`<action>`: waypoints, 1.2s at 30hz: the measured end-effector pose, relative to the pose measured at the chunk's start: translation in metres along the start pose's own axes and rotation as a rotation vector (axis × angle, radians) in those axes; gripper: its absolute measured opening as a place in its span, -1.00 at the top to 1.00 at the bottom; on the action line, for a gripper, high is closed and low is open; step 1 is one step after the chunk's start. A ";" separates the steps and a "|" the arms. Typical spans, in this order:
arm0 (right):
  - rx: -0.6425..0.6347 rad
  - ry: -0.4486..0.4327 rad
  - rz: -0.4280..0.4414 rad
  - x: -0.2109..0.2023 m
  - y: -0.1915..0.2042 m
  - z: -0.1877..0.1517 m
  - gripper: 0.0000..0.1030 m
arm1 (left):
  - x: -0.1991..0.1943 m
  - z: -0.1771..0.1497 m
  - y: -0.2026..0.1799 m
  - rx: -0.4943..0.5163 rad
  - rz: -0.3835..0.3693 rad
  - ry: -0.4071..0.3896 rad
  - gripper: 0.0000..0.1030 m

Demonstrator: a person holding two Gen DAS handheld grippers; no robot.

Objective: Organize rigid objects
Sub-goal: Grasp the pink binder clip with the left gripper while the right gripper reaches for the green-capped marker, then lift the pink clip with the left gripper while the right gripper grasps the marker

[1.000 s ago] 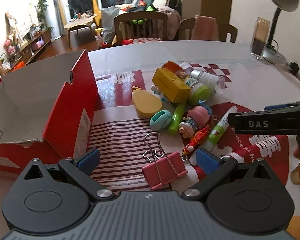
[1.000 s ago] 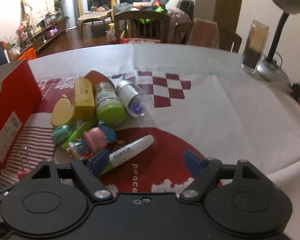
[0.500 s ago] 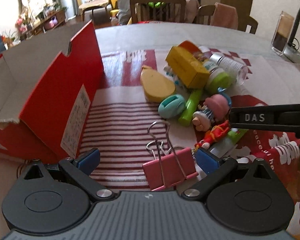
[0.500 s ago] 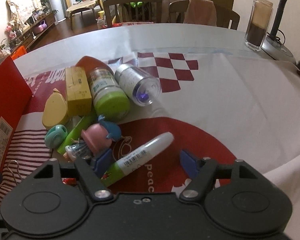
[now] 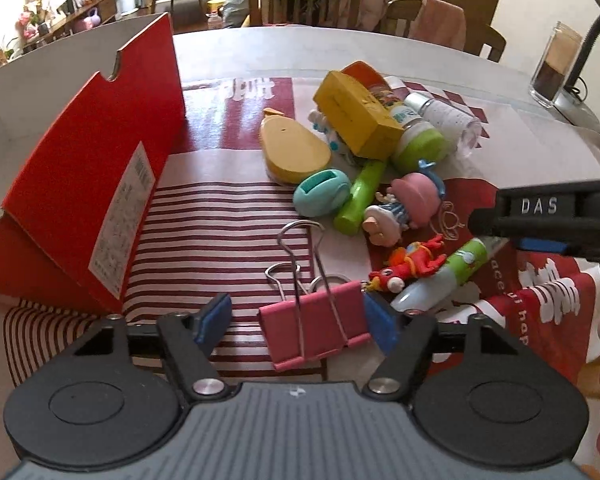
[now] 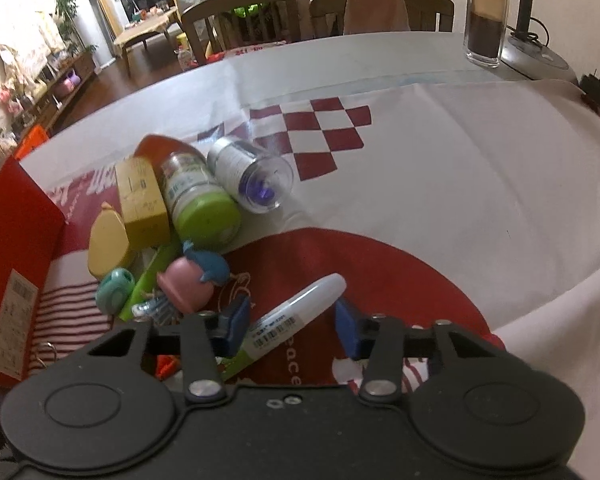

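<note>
Left tongs (image 5: 296, 318): we've just been narrowing them around the pink binder clip (image 5: 314, 326) on the striped desk cloth (image 5: 220, 240); one pad touches, not yet clamped.
Right tongs (image 6: 290, 326): just been narrowing around the marker (image 6: 296, 312), gaps remaining.
Clip: light, stiff metal; grasp the flat body, not the springy wire loops.
Marker: smooth, round, may roll.
Box (image 5: 100, 168): red cardboard, open, just left.

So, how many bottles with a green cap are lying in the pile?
1. The green-capped bottle lies on its side between the yellow box and the clear bottle. Others may be hidden underneath.
</note>
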State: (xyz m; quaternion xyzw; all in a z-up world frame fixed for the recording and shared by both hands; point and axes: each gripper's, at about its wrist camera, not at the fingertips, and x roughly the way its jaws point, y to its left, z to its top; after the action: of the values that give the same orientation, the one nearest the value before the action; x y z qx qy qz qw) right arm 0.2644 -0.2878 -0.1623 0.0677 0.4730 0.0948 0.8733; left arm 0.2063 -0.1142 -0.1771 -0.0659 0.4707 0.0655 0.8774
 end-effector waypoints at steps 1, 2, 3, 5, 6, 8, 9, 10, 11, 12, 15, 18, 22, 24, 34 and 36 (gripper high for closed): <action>0.007 -0.005 0.013 -0.001 -0.001 0.001 0.31 | -0.001 0.000 -0.001 0.005 -0.004 -0.002 -0.11; 0.014 -0.012 0.022 -0.003 -0.003 0.002 0.45 | -0.001 0.000 -0.002 0.010 -0.001 -0.003 -0.07; 0.016 -0.021 0.033 -0.005 -0.003 0.004 0.64 | -0.002 0.001 -0.002 0.013 0.000 -0.004 -0.07; 0.016 -0.022 0.054 -0.006 -0.004 0.007 0.76 | -0.002 0.001 -0.001 0.010 -0.007 -0.003 -0.07; 0.024 -0.023 0.067 -0.007 -0.005 0.008 0.82 | -0.002 0.001 0.000 0.007 -0.010 -0.003 -0.07; 0.031 -0.030 0.090 -0.010 -0.006 0.009 0.88 | -0.003 0.001 0.001 0.007 -0.016 -0.003 -0.06; 0.034 -0.036 0.101 -0.012 -0.008 0.010 0.90 | -0.003 0.001 0.002 0.007 -0.022 -0.003 -0.06; 0.038 -0.044 0.112 -0.014 -0.009 0.011 0.93 | -0.004 0.001 0.002 0.007 -0.025 -0.004 -0.06; 0.039 -0.045 0.116 -0.016 -0.010 0.012 0.93 | -0.005 0.001 0.003 0.007 -0.025 -0.005 -0.06; 0.035 -0.031 0.116 -0.015 -0.011 0.013 0.93 | -0.006 0.001 0.004 0.006 -0.024 -0.008 -0.06; 0.099 0.068 0.153 -0.006 -0.018 0.017 0.91 | -0.007 0.001 0.006 -0.003 -0.020 -0.005 -0.06; 0.139 0.117 0.157 -0.004 -0.023 0.017 0.88 | -0.008 0.000 0.008 -0.009 -0.019 -0.004 -0.06; 0.157 0.150 0.135 0.000 -0.019 0.016 0.65 | -0.011 0.000 0.008 -0.009 -0.019 -0.009 -0.06; 0.169 0.166 0.118 0.004 -0.015 0.018 0.28 | -0.012 -0.001 0.008 -0.009 -0.020 -0.011 -0.06; 0.218 0.224 -0.005 0.017 0.005 0.028 -0.09 | -0.017 -0.002 0.009 -0.011 -0.013 -0.021 -0.06; 0.211 0.223 -0.027 0.020 0.012 0.030 0.00 | -0.018 -0.003 0.008 -0.009 -0.010 -0.024 -0.06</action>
State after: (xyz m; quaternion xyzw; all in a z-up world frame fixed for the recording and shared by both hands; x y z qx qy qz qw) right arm 0.2990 -0.2724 -0.1599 0.1415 0.5754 0.0396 0.8046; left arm 0.1926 -0.1075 -0.1646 -0.0711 0.4595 0.0641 0.8830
